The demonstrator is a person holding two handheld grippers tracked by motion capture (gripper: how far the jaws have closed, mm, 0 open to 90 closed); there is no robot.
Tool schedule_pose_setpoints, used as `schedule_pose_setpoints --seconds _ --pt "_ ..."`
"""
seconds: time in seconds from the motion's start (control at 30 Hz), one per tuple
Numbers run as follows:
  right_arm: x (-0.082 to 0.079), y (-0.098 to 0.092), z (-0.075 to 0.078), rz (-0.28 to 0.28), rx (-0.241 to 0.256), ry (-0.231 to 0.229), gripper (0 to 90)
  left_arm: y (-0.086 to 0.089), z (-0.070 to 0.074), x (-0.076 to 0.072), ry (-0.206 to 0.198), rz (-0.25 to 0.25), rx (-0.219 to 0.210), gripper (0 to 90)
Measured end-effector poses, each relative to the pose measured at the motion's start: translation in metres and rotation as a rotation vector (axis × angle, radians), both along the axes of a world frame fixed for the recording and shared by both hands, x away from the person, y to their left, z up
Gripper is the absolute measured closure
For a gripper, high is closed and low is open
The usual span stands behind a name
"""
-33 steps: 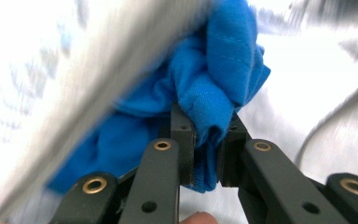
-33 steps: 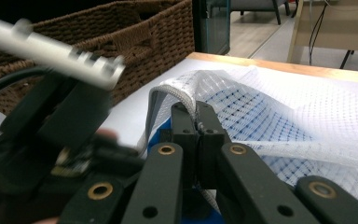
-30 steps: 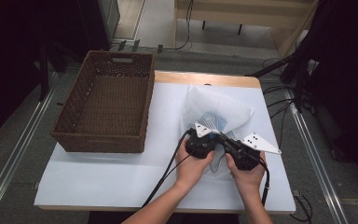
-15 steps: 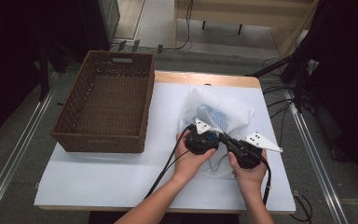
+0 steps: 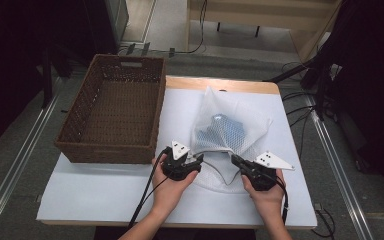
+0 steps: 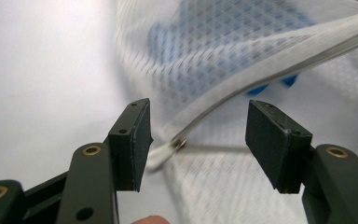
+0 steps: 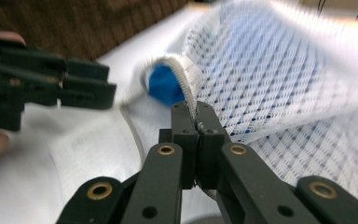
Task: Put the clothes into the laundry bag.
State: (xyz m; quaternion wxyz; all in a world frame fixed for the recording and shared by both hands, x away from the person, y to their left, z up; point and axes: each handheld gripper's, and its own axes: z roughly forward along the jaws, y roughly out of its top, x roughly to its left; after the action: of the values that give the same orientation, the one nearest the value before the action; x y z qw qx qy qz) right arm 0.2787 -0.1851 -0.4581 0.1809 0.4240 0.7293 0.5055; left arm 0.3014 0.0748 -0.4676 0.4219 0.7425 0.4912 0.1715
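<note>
Both forearms are entering from the bottom centre of the high view, angling slightly apart. The left hand is wrapping the left gripper just left of centre, its tip pointing right. In the left gripper view its jaws are standing wide apart, the pads facing each other across a clear gap. The right hand is holding the right gripper at lower right of centre, tip pointing up-left. In the right gripper view its jaws are pressing together.
</note>
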Motion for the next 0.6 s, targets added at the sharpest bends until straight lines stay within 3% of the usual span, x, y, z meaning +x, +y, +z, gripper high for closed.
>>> schedule_pose_setpoints --seconds 0.07,0.13,0.17,0.2,0.23,0.3,0.33,0.43,0.5,0.53,0.6 --pt "0.002 -0.001 -0.006 -0.001 -0.025 0.042 89.9 0.0 -0.007 0.001 0.045 -0.007 0.024 42.3" --pt "0.006 -0.003 -0.014 -0.026 -0.068 0.089 90.0 0.0 -0.008 0.0 0.033 -0.001 0.047 47.6" --pt "0.009 -0.003 -0.02 -0.028 -0.108 0.14 89.9 0.001 -0.008 -0.001 0.032 -0.002 0.059 67.2" --pt "0.01 -0.003 -0.022 -0.031 -0.126 0.156 89.8 0.002 -0.008 0.0 0.053 -0.016 0.059 73.0" --pt "0.01 -0.003 -0.022 -0.031 -0.126 0.156 89.8 0.004 -0.009 0.001 0.082 -0.028 0.043 73.0" --pt "0.012 -0.004 -0.027 -0.023 -0.144 0.182 87.2 0.009 -0.01 0.0 0.086 -0.038 0.028 85.2" --pt "0.011 -0.005 -0.027 -0.013 -0.13 0.177 80.8 0.013 -0.009 -0.002 0.086 -0.047 0.021 88.4" --pt "0.001 -0.02 -0.019 0.023 -0.084 0.089 54.5 0.019 -0.008 -0.006 0.084 -0.077 -0.008 86.8" --pt "-0.005 -0.038 -0.013 -0.007 -0.047 0.053 51.3 0.025 -0.005 -0.01 0.052 -0.078 -0.042 73.7" --pt "-0.005 -0.038 -0.013 -0.007 -0.047 0.053 51.3 0.025 -0.005 -0.01 0.052 -0.078 -0.042 67.1" --pt "-0.008 -0.054 -0.009 -0.045 0.002 0.038 50.8 0.027 0.0 -0.011 0.003 -0.045 -0.055 63.2"
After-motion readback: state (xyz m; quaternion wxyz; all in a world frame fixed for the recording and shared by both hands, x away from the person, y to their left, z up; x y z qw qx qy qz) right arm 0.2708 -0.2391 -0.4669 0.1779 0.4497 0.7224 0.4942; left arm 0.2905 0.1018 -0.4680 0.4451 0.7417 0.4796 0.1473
